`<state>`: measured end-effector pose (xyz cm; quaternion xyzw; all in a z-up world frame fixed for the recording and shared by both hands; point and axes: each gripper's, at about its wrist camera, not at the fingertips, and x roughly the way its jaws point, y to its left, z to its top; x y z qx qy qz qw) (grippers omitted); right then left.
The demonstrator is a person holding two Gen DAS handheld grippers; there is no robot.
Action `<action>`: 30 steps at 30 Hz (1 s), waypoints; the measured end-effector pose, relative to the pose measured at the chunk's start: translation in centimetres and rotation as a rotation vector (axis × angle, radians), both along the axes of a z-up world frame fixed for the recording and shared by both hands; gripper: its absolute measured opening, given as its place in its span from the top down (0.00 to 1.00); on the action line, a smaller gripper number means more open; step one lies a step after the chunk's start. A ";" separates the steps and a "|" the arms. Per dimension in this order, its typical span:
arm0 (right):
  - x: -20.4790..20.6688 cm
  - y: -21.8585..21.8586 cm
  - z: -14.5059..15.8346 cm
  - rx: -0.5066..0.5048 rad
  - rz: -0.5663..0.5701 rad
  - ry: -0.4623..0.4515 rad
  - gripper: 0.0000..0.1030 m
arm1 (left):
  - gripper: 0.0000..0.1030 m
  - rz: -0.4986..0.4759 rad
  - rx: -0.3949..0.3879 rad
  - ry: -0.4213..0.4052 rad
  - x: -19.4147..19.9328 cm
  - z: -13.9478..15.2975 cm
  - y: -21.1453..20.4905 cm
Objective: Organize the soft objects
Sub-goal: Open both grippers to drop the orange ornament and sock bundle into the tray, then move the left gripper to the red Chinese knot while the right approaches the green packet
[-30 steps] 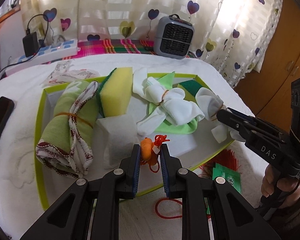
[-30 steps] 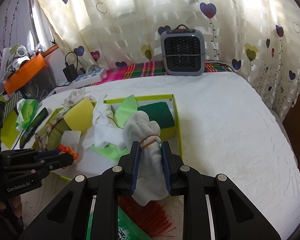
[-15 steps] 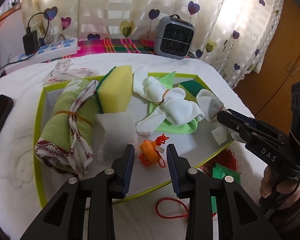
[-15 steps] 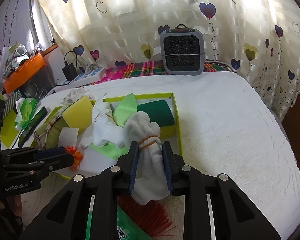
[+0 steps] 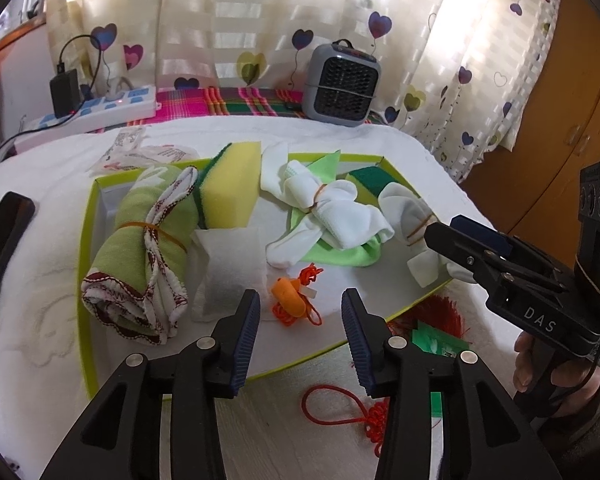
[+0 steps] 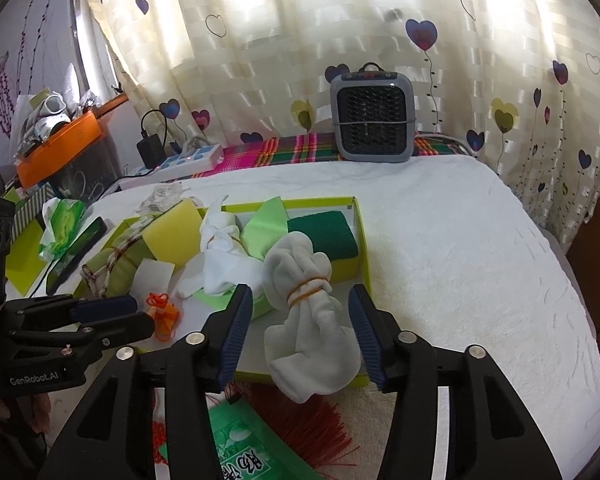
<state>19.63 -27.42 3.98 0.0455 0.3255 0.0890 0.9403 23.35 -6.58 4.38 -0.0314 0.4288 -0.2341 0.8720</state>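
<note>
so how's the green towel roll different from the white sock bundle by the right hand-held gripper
The green towel roll is green with red-stitched white trim; the white sock bundle is plain white. The towel roll lies at the left end of the tray, wholly inside; the sock bundle lies at the right end, its tail hanging over the front rim. The towel roll looks bulkier. Both are bound with an orange rubber band.

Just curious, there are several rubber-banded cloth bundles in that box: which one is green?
The rolled green towel with red-stitched white trim, at the tray's left end. The two other banded bundles are plain white.
</note>
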 end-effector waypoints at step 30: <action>-4.2 0.1 1.0 0.010 0.002 -0.031 0.45 | 0.58 0.022 0.026 -0.077 -5.5 2.7 1.0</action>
